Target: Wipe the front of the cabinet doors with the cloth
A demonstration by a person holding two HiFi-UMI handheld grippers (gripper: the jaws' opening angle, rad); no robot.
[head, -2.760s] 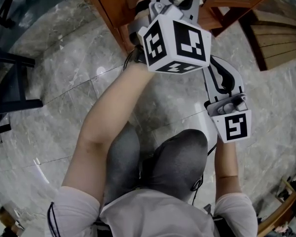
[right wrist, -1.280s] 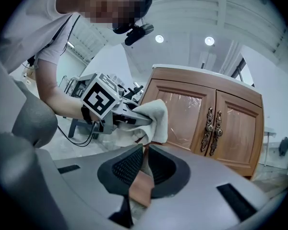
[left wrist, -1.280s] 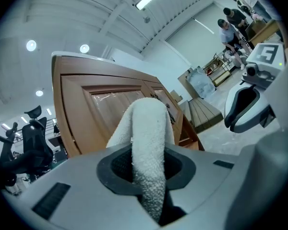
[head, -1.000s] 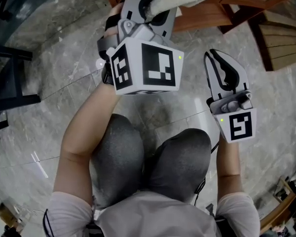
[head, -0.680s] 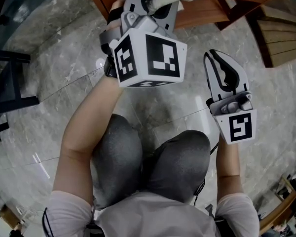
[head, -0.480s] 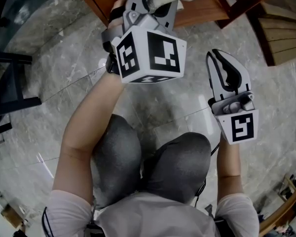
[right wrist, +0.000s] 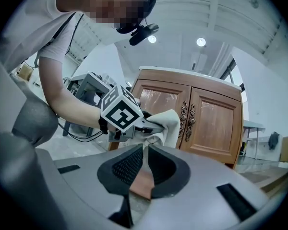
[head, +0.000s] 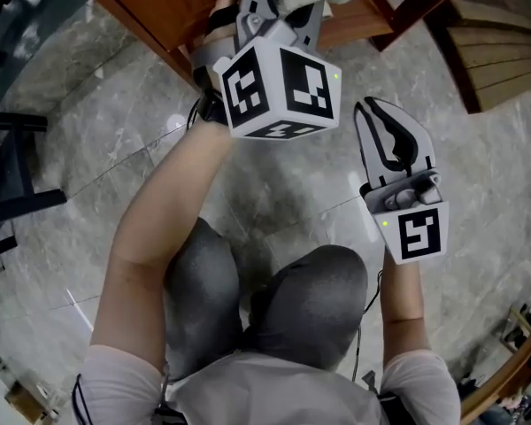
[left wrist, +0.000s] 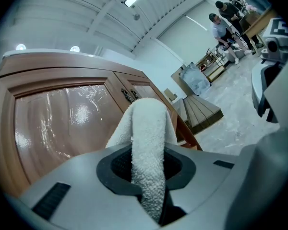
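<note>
Since half a second ago, the left tool and the right tool have both shifted slightly, and more of the cabinet's wood now fills the upper left of the head view.

Grey marbled floor (head: 80, 158) takes up most of the head view. The brown wooden cabinet (head: 150, 7) runs across the top edge. In the right gripper view it stands at centre right, with two glossy panelled cabinet doors (right wrist: 216, 123) and a pair of ornate metal handles (right wrist: 186, 119) where they meet. A stack of wooden slats (head: 504, 42) lies at the upper right of the head view.

The person's knees (head: 310, 299) in grey trousers fill the lower centre, with the bare left forearm (head: 168, 211) reaching up toward the cabinet.

The left tool (left wrist: 146, 176) sits at the top centre of the head view, and its marker cube faces the camera. Its jaws are clamped on a white terry cloth (left wrist: 149, 138), which folds out over the tips toward the left door. In the right gripper view the cloth (right wrist: 168, 121) lies in front of that door, just beside the handles. Whether it touches the wood cannot be told.

The right tool (head: 376, 113) hangs at centre right of the head view, apart from the cabinet. Its jaws are together at the tips and hold nothing.
</note>
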